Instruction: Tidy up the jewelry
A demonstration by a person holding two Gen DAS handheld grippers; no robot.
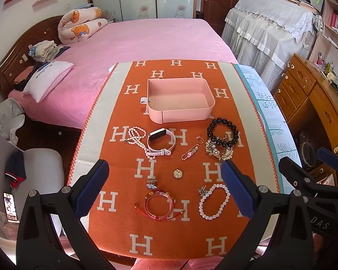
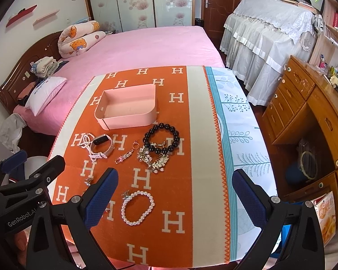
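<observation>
Both claws hang above the near edge of the orange H-patterned cloth point(image 1: 123, 225), fingers spread wide and holding nothing: the left gripper point(image 1: 166, 191) fills the bottom of its view, the right gripper point(image 2: 175, 195) the bottom of its own.

Nearest, in the lower middle of the left view, lie a red-and-pink bangle point(image 1: 159, 204) and, to its right, a white pearl bracelet point(image 1: 214, 202), which sits between the right claw's fingers in the lower middle of the right view. It looks like the easiest first pick: come straight down and pinch one side of the loop, not across the hollow.

Mid-frame lie a small gold pendant point(image 1: 178, 173), a white smart band point(image 1: 159, 141), a pearl necklace point(image 1: 135, 137) and a black bead bracelet point(image 1: 223, 132) touching a gold hair ornament point(image 1: 218, 150); lifting either may drag the other.

Farthest, upper centre, the pink tray point(image 1: 180, 112) holds no jewelry.
</observation>
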